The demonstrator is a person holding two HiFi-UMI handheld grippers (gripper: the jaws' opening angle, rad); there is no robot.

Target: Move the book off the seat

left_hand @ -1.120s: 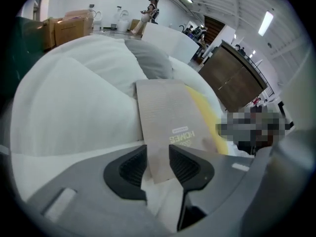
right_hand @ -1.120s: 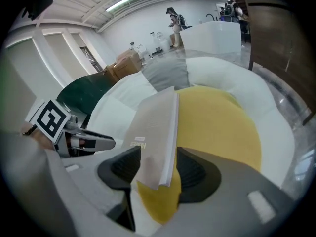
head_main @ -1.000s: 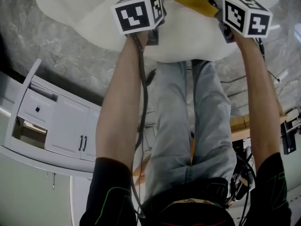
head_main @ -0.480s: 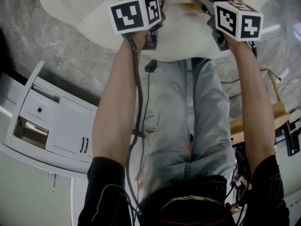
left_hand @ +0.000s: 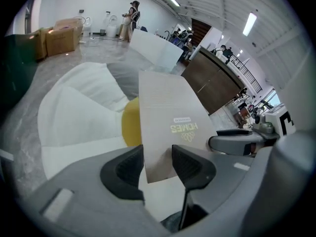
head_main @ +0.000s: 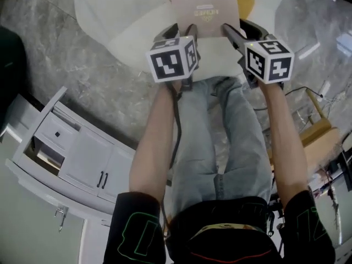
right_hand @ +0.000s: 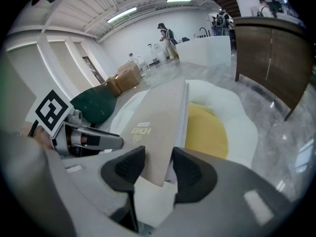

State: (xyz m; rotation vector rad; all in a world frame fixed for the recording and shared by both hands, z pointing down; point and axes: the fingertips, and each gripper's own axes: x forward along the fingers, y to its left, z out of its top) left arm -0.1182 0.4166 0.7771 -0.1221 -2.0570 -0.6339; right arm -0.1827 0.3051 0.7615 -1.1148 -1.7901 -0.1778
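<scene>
The thin beige book (head_main: 202, 7), gold lettering on its cover, hangs tilted over the white egg-shaped seat (head_main: 121, 15) and its yellow cushion (right_hand: 207, 127), held by its two near corners (whether the far end touches the cushion I cannot tell). The left gripper (left_hand: 158, 164) has one corner between its fingers (left_hand: 190, 164), which look clamped across it. The right gripper (right_hand: 158, 164) pinches the other corner, one finger on the cover and one against the page side. The step in hand appears to be the lift and carry. Since the hold is only at the corners, both grippers should probably rise together at one pace, so the book neither twists nor sags between them. It would help to raise it clear of the seat's rim before swinging sideways toward the grey marble floor (head_main: 66, 65). Watch the right-hand corner, where loose pages could fan out and slip.
</scene>
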